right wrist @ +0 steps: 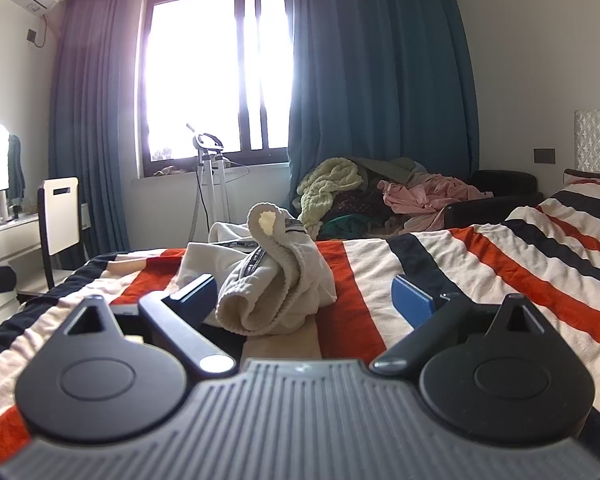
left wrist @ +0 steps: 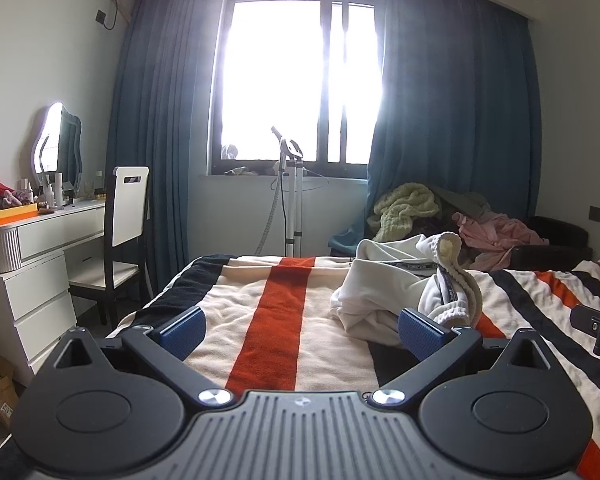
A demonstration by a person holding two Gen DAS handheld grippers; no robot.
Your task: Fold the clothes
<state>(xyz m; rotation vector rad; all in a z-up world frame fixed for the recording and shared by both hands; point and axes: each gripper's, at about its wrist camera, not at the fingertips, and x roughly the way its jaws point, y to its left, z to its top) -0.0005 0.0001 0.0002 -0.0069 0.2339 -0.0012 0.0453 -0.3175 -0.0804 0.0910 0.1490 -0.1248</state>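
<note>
A crumpled cream-white garment [left wrist: 396,284] with a ribbed hem and a lettered band lies bunched on the striped bed cover [left wrist: 260,312]. My left gripper [left wrist: 300,330] hovers low over the cover with its blue pads wide apart, nothing between them; the garment sits just beyond its right fingertip. In the right wrist view the same garment [right wrist: 268,276] lies just ahead of the left half of the gap of my right gripper [right wrist: 304,294], which stands open, its pads clear of the cloth.
A heap of clothes [right wrist: 380,196], pale green, pink and dark, is piled beyond the bed by the blue curtain. A garment steamer stand [left wrist: 292,200] is under the window. A white dresser [left wrist: 40,248] and chair [left wrist: 124,232] stand to the left.
</note>
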